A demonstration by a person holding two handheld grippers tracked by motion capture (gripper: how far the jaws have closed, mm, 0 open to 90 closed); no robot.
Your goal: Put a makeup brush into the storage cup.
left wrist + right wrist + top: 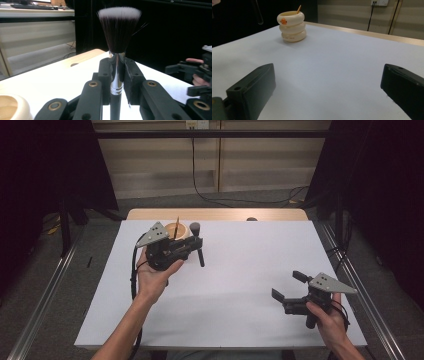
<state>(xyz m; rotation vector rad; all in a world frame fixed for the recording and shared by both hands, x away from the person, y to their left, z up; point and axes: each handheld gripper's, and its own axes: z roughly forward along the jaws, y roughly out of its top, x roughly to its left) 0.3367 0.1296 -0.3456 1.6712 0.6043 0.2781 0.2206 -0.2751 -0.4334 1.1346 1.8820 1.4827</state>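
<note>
High view: left tongs (199,246) clamp makeup brush (197,242) at ferrule, upper left, beside ringed holder (176,231), likely for insertion. Right tongs (288,285) wide, empty, lower right above worktop (250,270).

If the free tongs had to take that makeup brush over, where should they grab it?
Probably the black handle of the makeup brush, below the left tongs, coming from the right tongs' side. The handle is bare; the silver collar is clamped and the bristles are soft.

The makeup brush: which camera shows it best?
The left gripper view: the makeup brush stands close up, bristles and silver collar sharp, clamped between the left gripper's fingers. The high view shows it small and dark. The right gripper view doesn't settle it.
</note>
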